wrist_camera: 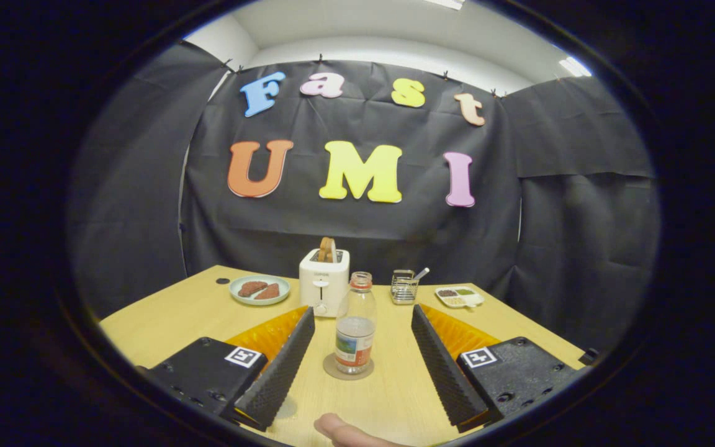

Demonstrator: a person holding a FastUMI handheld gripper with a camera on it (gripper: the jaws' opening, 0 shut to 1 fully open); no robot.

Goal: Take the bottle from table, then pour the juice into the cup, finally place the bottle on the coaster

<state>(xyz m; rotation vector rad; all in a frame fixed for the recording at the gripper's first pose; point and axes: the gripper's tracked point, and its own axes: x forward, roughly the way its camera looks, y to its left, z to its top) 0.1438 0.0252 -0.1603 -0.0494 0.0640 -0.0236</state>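
A clear plastic bottle (355, 326) with a red neck ring and a colourful label stands upright on a round brown coaster (348, 367), on the wooden table (171, 323). It has no cap and looks nearly empty. My gripper (362, 320) is open, its two black ribbed fingers (280, 366) spread wide on either side of the bottle. Neither finger touches the bottle; there is a clear gap on both sides. A person's fingertip (339, 429) shows at the near table edge, just behind the fingers.
Beyond the bottle stands a white toaster (324, 282) with a slice of bread in it. To its left is a green plate (260, 289) with two dark pieces. A small wire basket (404, 287) and a white divided dish (458, 297) sit at the back right.
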